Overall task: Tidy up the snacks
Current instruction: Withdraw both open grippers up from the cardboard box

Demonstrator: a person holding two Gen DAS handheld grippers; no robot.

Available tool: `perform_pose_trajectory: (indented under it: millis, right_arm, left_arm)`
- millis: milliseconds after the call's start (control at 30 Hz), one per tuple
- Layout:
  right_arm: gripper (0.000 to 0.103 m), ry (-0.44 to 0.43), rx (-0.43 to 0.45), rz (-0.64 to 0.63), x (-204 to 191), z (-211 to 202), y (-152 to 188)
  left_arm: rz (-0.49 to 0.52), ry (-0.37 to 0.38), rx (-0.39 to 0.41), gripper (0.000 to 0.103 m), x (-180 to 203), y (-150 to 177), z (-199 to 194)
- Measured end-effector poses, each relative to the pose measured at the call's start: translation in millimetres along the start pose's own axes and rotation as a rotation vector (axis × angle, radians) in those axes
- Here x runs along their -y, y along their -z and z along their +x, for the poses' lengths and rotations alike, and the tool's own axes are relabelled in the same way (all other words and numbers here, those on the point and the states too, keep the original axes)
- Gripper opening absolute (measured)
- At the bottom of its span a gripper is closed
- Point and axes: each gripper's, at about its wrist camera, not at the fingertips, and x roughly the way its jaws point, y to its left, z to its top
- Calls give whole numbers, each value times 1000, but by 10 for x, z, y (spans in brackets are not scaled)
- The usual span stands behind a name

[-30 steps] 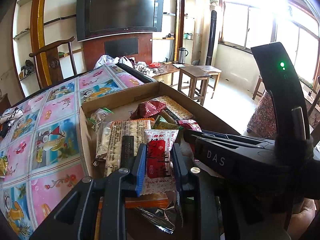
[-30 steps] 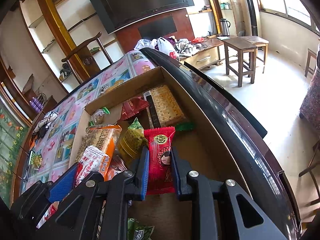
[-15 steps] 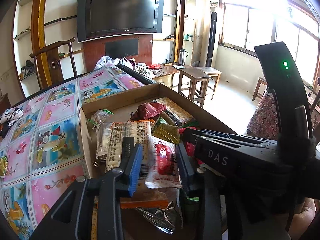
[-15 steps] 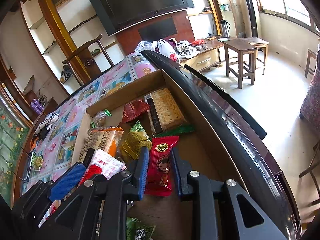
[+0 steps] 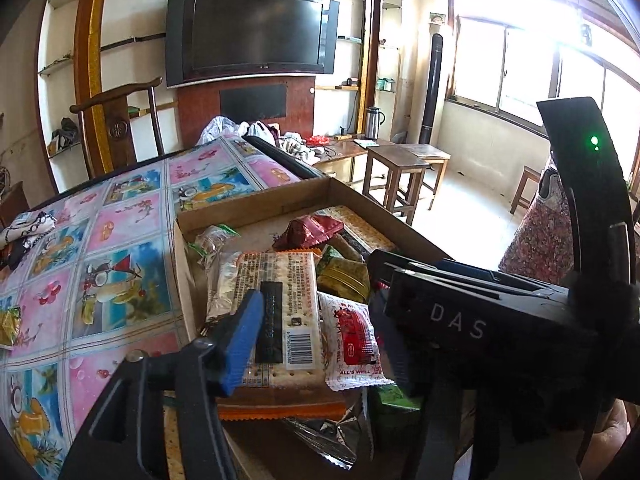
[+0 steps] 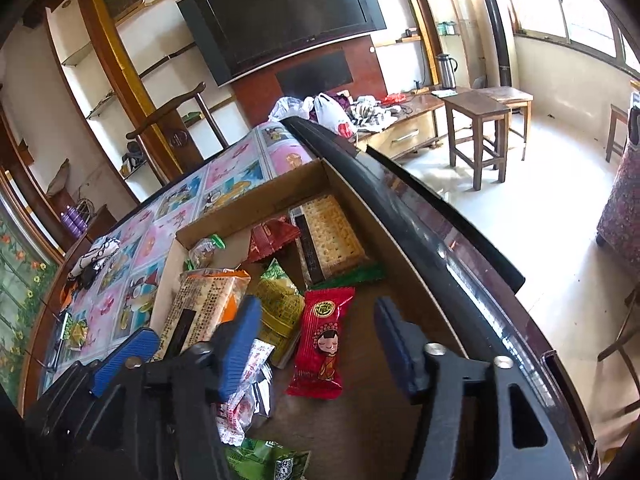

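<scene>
A shallow cardboard box (image 5: 256, 204) on the table holds several snack packets. My left gripper (image 5: 316, 340) is open above a white-and-red packet (image 5: 354, 344) that lies loose on a long cracker pack (image 5: 280, 304). My right gripper (image 6: 316, 344) is open above a red packet with a cartoon girl (image 6: 322, 336), which lies flat on the box floor. The right gripper's body (image 5: 460, 320) hides the left gripper's right finger in the left wrist view. An olive-yellow packet (image 6: 280, 308), a dark red packet (image 6: 272, 236) and a cracker sleeve (image 6: 330, 232) lie further in.
The box (image 6: 256, 204) sits at the edge of a table with a cartoon-print cloth (image 5: 100, 248). A small packet (image 5: 8, 324) and a crumpled cloth (image 5: 28, 228) lie on the table at left. A wooden chair (image 5: 120, 120) stands behind; stools (image 6: 484, 128) stand on the floor at right.
Both grippers have opened. The left let go of the white-and-red packet onto the cracker pack. The right let go of the red cartoon packet onto the box floor.
</scene>
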Motion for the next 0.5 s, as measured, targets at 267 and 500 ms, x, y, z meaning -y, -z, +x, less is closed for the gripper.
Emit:
perform_pose_trajectory:
  millis: [267,500]
  right_arm:
    - [72,17,39,-1,10,-75,-15]
    - [88,54,91,-25,-27,-154,-23]
  left_arm:
    - [-9,-12,15,76,-25,-8,-33]
    - [-26,-33,22,87,-87,-12,-72]
